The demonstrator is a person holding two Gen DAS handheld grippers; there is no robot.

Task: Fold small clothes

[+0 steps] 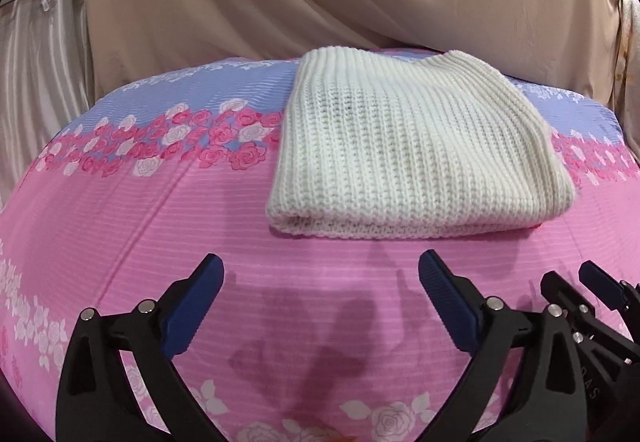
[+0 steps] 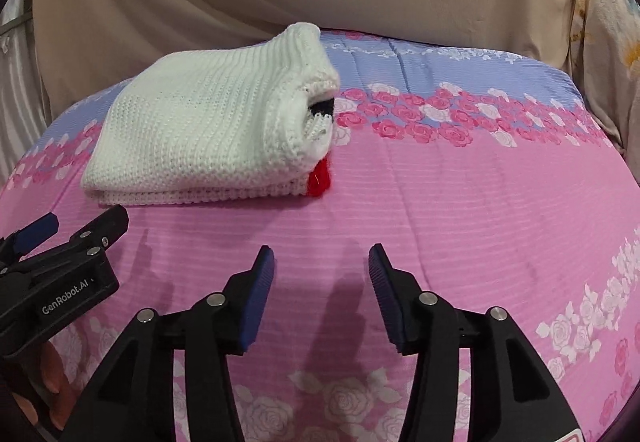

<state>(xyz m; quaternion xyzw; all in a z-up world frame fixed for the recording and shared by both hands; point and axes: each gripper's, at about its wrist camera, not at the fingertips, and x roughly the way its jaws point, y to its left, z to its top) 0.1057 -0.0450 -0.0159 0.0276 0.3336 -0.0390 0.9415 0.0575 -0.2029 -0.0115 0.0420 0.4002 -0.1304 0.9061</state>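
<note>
Lying folded on the floral bedspread [image 1: 120, 210], a white knit sweater [image 1: 404, 162] (both claws apart, empty).

White knit [image 1: 412, 158], pink rose-print sheet [image 1: 160, 226]

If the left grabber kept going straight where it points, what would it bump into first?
Probably the pink flowery bedcover. The left gripper is open and empty, tilted down at the bare cover in front of the folded white knit sweater. If it skimmed flatter it could reach the sweater's near edge; depth is hard to judge.
</note>
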